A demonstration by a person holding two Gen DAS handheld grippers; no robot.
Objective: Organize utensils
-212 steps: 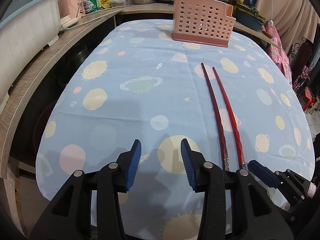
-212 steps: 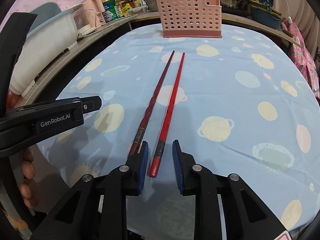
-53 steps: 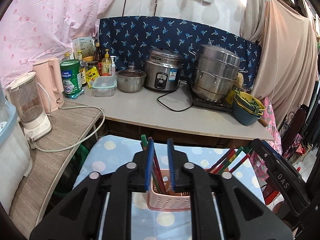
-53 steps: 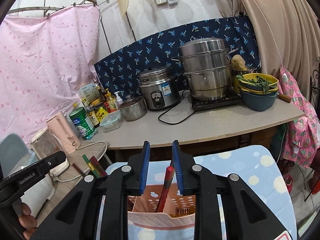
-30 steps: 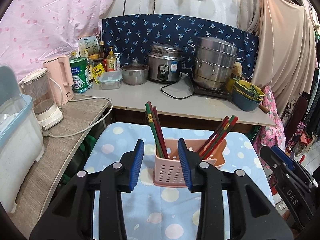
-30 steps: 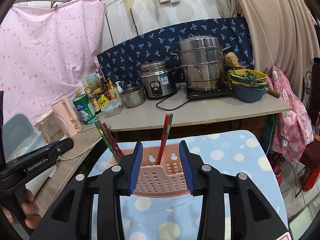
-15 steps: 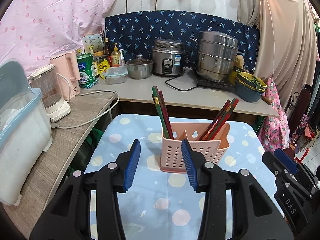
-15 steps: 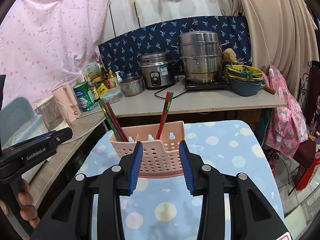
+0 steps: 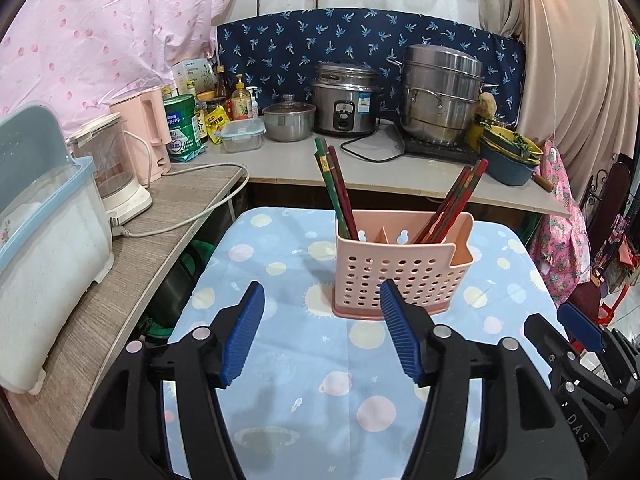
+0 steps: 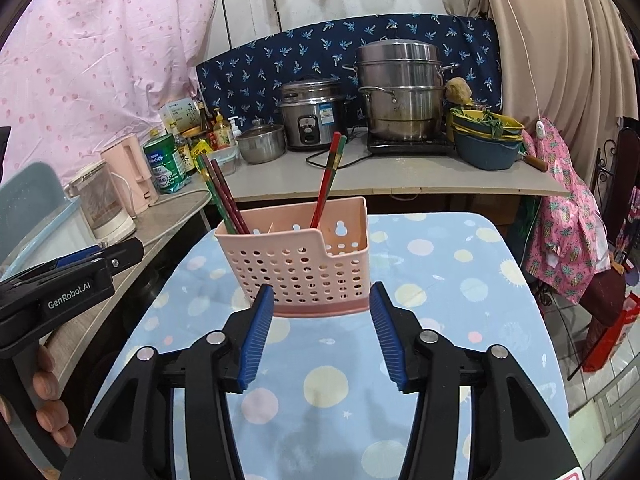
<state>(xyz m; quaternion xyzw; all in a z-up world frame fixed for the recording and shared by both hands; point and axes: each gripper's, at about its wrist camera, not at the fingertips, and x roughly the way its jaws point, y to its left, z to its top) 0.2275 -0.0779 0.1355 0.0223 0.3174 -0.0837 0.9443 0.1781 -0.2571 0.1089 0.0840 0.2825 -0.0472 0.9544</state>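
Observation:
A pink perforated utensil basket (image 9: 400,276) (image 10: 304,264) stands at the far end of the table with the blue planet-print cloth (image 9: 320,392). Red and green chopsticks lean in its left compartment (image 9: 334,188) (image 10: 222,196), and more lean in its right compartment (image 9: 456,204) (image 10: 328,178). My left gripper (image 9: 322,334) hovers over the cloth short of the basket, jaws opening, nothing between them. My right gripper (image 10: 322,334) hangs just before the basket's base, jaws opening and empty. Each gripper shows in the other's view: the right gripper (image 9: 580,344), the left gripper (image 10: 72,276) with a hand on it.
A wooden side counter (image 9: 132,248) on the left holds a white and blue plastic bin (image 9: 44,240), a blender (image 9: 116,176) and a pink kettle (image 9: 148,128). The back counter carries a rice cooker (image 9: 346,100), steamer pots (image 9: 440,92), bowls (image 9: 508,152) and bottles. Pink clothing (image 10: 568,216) hangs right.
Both grippers have backed away from the basket and sunk toward the cloth, and both jaws have widened. The chopsticks stay in the basket.

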